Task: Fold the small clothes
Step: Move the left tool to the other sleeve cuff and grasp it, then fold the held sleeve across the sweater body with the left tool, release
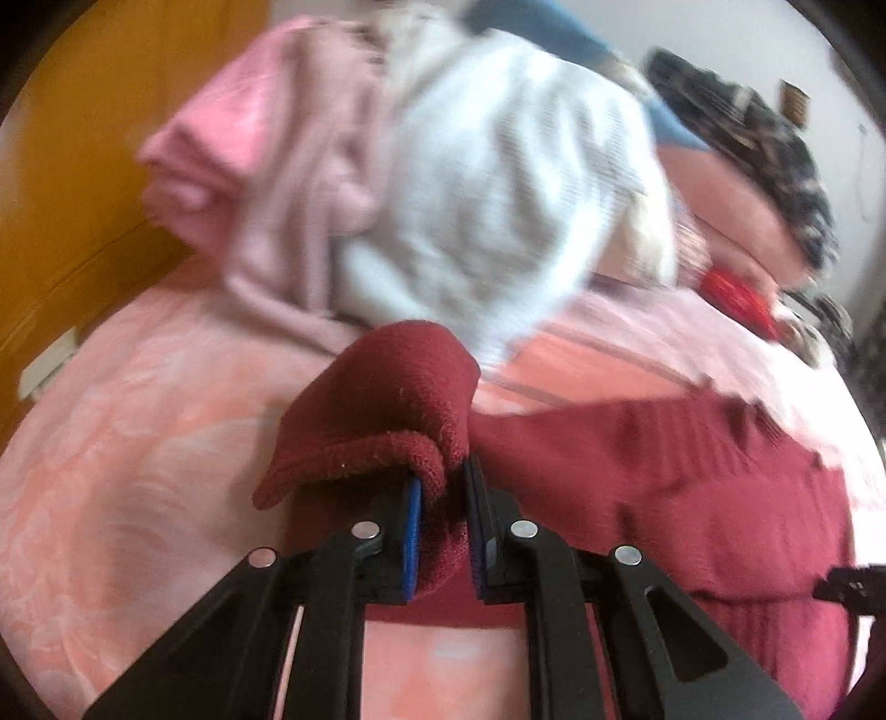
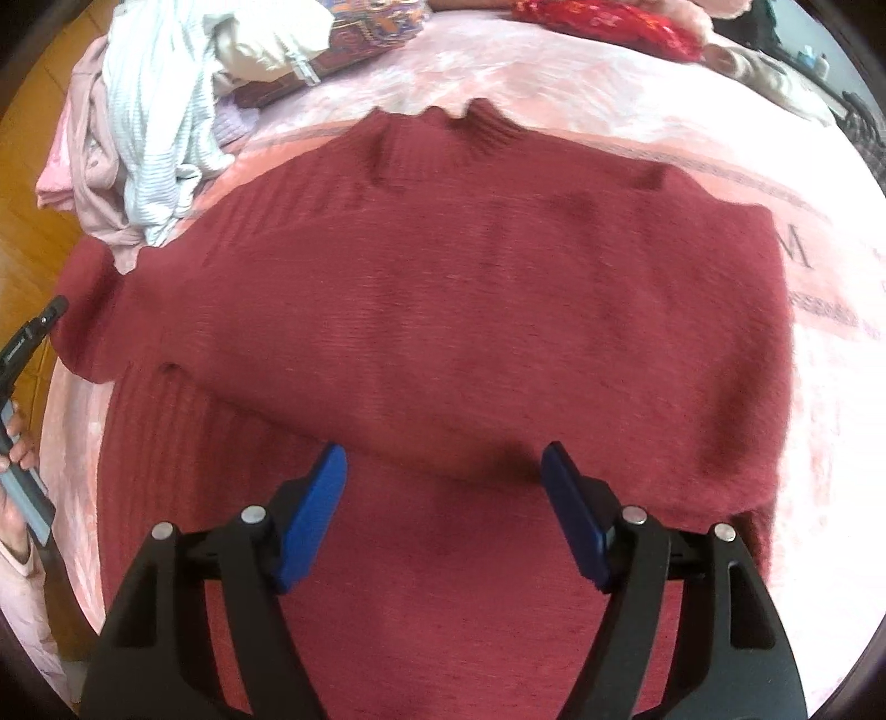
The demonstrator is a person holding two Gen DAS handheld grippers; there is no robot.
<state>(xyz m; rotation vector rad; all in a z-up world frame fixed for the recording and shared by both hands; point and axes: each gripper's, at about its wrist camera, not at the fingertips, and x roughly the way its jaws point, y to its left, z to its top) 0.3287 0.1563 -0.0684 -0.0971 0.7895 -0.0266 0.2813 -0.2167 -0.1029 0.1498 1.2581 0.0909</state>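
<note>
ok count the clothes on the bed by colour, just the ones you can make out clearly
dark red sweater: 1
white ribbed garment: 1
pale pink garment: 1
bright red patterned item: 1
total: 4; the pile behind is too jumbled to count further

Black linkage arms, silver rivets, blue pads on fingers [image 2: 310, 515]; pale pink sleeve [image 2: 14, 559].

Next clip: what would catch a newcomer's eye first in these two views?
The dark red sweater spread across the pink bedspread fills the right wrist view, with the open right gripper above its lower part. In the left wrist view, the left gripper pinches a sweater cuff. A heap of pink and white clothes lies behind.
</note>
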